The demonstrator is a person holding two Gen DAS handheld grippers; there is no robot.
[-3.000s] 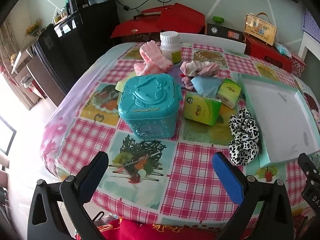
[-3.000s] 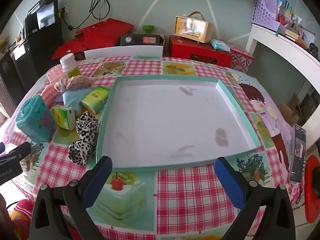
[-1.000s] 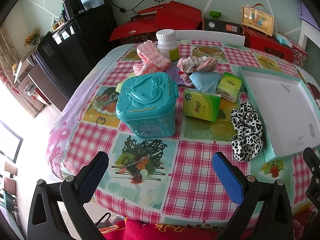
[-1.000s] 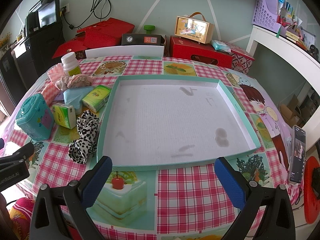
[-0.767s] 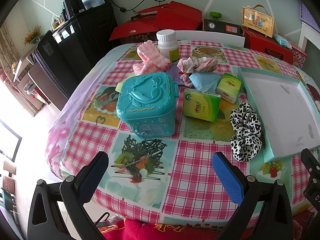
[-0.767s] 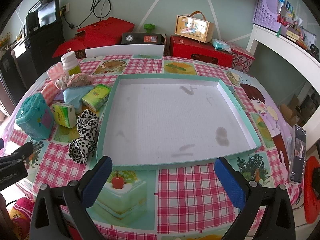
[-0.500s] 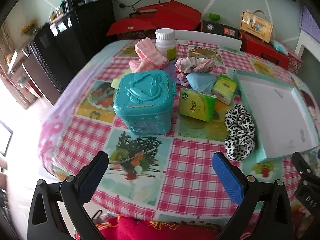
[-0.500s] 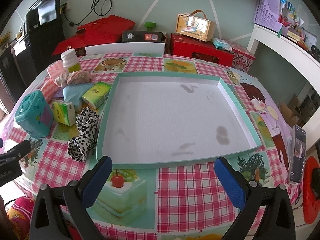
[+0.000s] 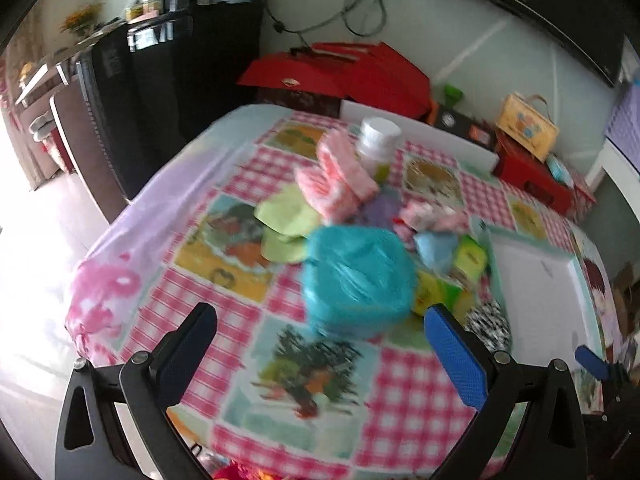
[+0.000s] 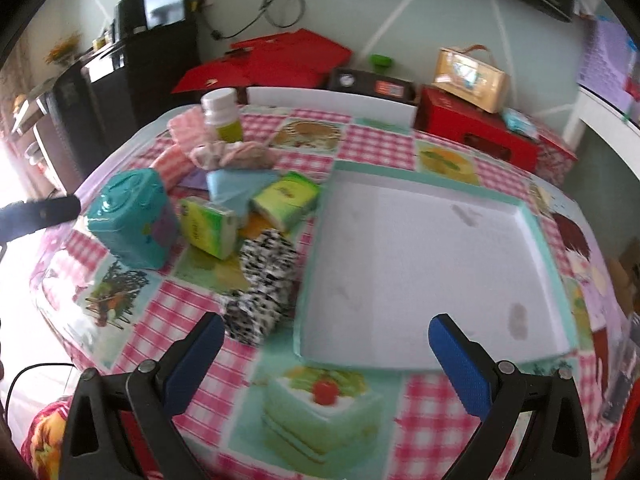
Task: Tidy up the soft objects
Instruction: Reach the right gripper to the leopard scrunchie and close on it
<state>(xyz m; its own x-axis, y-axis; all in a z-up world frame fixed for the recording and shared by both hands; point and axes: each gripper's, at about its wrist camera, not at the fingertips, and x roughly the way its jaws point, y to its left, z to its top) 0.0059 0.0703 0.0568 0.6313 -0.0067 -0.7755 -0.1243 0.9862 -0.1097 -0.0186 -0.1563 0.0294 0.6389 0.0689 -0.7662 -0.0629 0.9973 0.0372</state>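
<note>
1. Both grippers are up and empty: the left gripper (image 9: 320,344) has its blue pads spread wide over the checked desk (image 9: 404,392), and the right gripper (image 10: 324,354) is just as wide, hovering at the near edge.

2. Nearest to the right gripper, at about 11 o'clock just past its left pad, lies the leopard-print scrunchie (image 10: 262,286), touching the left wall of the shallow teal tray (image 10: 538,248). That looks like the first pick, though that's my call.

3. To do it well: come down over the scrunchie's bunched middle, close gently so the fabric gathers rather than slips, then lift clear of the tray wall before swinging to 1 o'clock and letting go inside.

4. Further out at 10 to 11 o'clock sit two green tissue packs (image 10: 208,226), a light-blue cloth (image 10: 234,186), a pink scrunchie (image 10: 236,154) and pink towels (image 10: 180,130). The hard teal box (image 10: 134,220) and the white bottle (image 10: 222,114) probably stay out.

5. Versus half a second back: both views have swung and gone blurry. The left view now takes in more of the room at 10 o'clock, with the teal box shifted toward centre. The right view has turned left, so the tray sits more to 1 o'clock and the scrunchie is closer in. Nothing on the desk appears moved, and the tray is still empty.
</note>
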